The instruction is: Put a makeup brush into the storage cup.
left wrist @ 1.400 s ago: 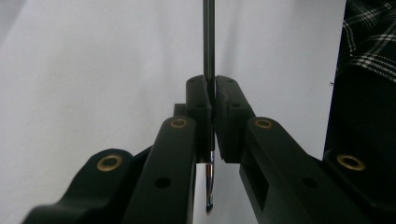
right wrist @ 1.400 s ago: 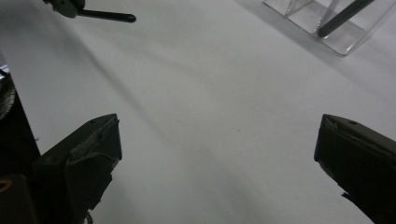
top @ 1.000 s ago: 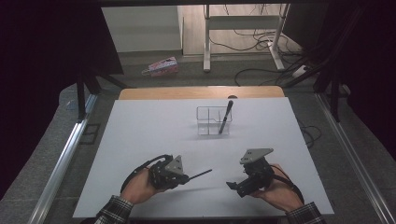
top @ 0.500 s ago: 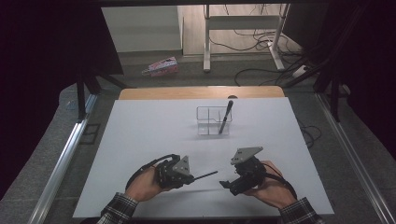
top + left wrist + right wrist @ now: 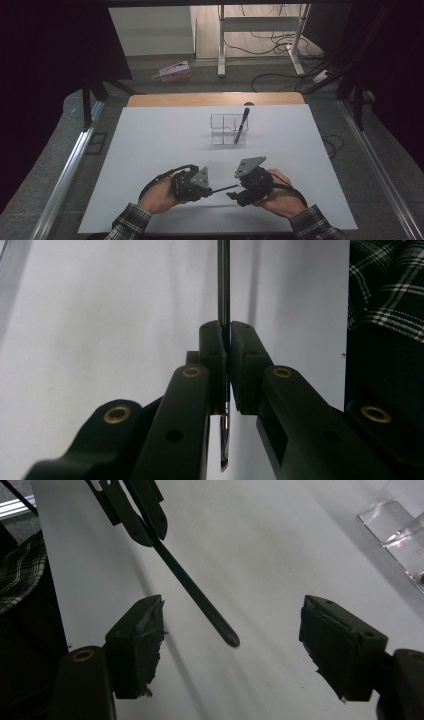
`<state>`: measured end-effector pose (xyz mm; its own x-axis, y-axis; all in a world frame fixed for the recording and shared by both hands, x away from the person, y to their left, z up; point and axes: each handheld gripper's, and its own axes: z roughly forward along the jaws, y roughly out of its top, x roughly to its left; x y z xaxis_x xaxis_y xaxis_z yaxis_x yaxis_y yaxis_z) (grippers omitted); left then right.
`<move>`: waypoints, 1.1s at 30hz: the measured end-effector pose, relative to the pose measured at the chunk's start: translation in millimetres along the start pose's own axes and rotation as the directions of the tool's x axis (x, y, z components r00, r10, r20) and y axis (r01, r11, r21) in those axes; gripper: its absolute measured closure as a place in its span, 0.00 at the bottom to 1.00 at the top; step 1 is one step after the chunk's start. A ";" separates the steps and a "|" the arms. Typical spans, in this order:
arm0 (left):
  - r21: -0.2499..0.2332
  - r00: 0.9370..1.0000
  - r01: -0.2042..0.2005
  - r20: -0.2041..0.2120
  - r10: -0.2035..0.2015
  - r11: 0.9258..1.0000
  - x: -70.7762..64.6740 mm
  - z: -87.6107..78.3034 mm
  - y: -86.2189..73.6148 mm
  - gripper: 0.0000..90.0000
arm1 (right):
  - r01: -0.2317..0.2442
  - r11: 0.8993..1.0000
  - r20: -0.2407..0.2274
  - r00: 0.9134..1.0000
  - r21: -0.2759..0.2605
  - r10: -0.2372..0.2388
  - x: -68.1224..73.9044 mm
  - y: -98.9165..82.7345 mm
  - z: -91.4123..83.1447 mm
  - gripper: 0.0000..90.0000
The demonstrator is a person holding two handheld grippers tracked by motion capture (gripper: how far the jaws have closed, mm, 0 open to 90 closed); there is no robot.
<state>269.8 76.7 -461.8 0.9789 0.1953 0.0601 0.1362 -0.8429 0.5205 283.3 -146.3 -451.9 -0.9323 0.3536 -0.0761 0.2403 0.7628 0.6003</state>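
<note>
the left gripper (image 5: 212, 191) has its jaws closed tight on a thin black pen-like rod (image 5: 223, 285), clamped near one end so the long shaft runs straight out ahead of the pads; a shiny clip-like end hangs below the jaws in the left gripper view. the right gripper (image 5: 232, 645) has its jaws spread wide and holds nothing. the free, rounded tip of the rod (image 5: 227, 636) reaches into the gap between those jaws, touching neither pad.

seen from the high view, the two grippers face each other low over the near middle of the white worktop (image 5: 150, 150), the rod (image 5: 224, 189) bridging between them and held clear of the surface. further off, near the far middle of the worktop, stands a clear plastic divided holder (image 5: 222, 129) with a second dark pen (image 5: 242, 125) leaning in its right compartment.

this looks like a hand-over from left to right. the next move would call for the right jaws to close squarely on the shaft before the left jaws let go, likely ahead of dropping the rod into the holder.
</note>
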 end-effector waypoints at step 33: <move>-0.013 0.999 -0.009 -0.036 0.008 1.000 -1.8 0.7 3.9 0.92 | 0.195 0.977 -0.211 0.962 0.087 -0.173 5.4 11.6 19.6 0.94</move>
<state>268.6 72.7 -460.4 0.9738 0.2064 0.0952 0.1258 -0.8382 0.5306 286.3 -124.9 -460.9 -0.9955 0.0945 -0.0093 0.0770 0.8613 0.5022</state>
